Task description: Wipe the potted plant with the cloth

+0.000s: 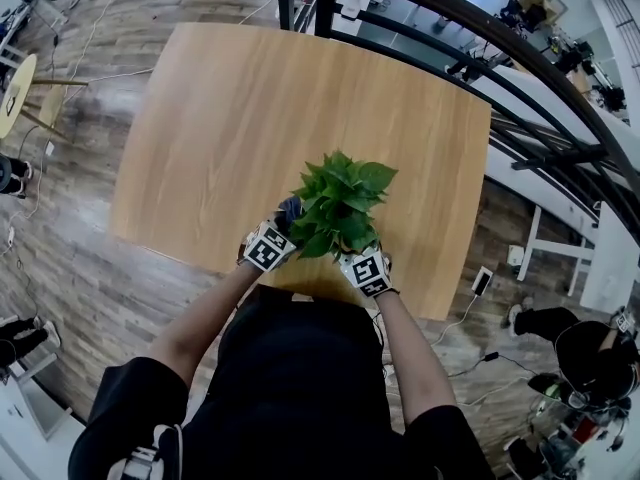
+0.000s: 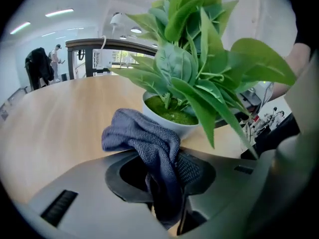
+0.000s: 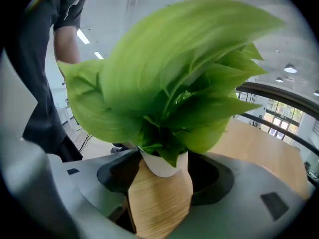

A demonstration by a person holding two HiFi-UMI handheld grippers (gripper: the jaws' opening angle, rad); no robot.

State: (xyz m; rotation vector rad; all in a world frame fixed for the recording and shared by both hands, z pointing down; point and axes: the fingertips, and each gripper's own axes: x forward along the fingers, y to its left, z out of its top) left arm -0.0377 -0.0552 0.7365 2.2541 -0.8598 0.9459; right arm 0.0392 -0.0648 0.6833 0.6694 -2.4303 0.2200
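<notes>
While left gripper (image 2: 167, 190) pinches cloth (image 2: 142, 138), right gripper (image 3: 160, 180) holds potted plant (image 3: 174, 88).

Light wooden tabletop (image 1: 250, 118) with rounded corners, sitting on a dark wood-plank floor (image 1: 70, 258). A black metal railing (image 1: 470, 18) curves past its far right corner. What looks like a white power strip (image 1: 481, 281) lies on the floor off the right edge, and there's a small round wooden side table (image 1: 15, 88) way off left.
</notes>
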